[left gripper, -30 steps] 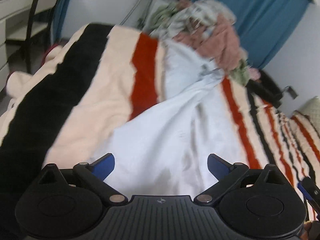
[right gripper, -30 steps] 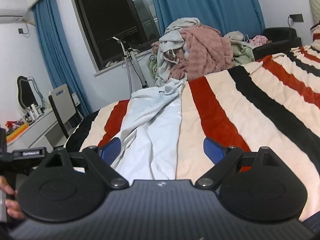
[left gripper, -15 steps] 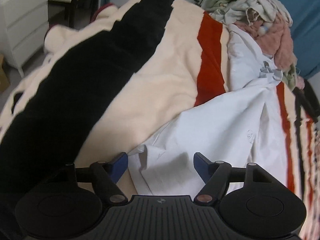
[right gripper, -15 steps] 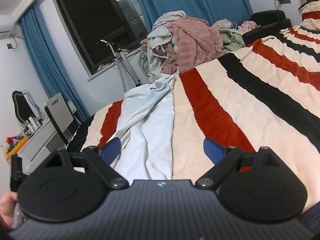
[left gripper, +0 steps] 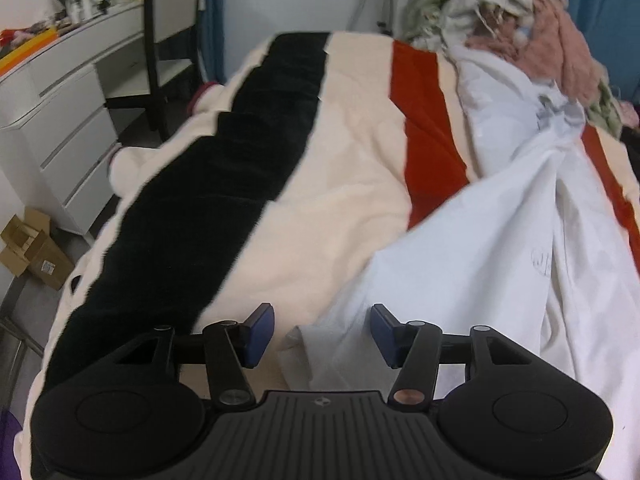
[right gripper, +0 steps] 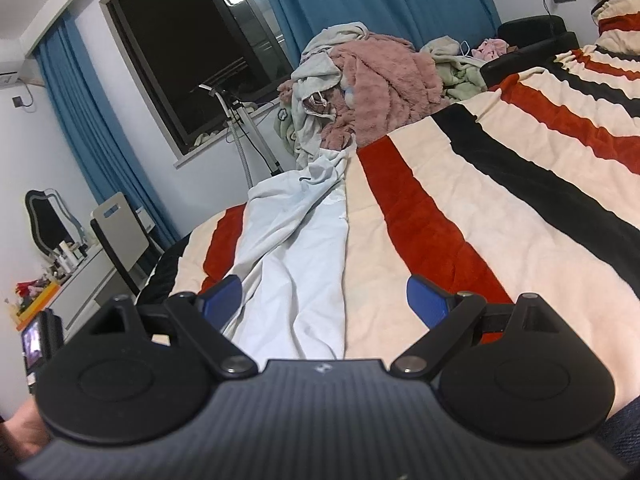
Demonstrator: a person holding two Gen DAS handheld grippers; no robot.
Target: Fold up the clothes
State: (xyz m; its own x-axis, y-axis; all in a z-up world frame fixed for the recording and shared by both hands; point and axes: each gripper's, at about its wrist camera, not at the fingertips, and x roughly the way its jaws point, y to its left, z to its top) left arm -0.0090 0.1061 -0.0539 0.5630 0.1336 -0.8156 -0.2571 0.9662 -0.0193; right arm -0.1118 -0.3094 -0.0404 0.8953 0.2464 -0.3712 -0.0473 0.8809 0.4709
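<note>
The left gripper (left gripper: 322, 334) has tipped down to the near edge of the white garment (left gripper: 500, 248) on the striped blanket (left gripper: 340, 200); its jaws have just been closing, cloth between them, not yet pinched. The right gripper (right gripper: 322, 300) hangs released. First grasp appears imminent.

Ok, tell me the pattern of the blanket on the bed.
The blanket has broad cream, red and black stripes, clearest in the right wrist view.

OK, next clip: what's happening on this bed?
A person is starting to fold a white garment stretched along the striped blanket. The left gripper has just been closing around the garment's near corner, pads not yet pressing. The right gripper hovers open over its other edge. A clothes pile waits behind.
</note>
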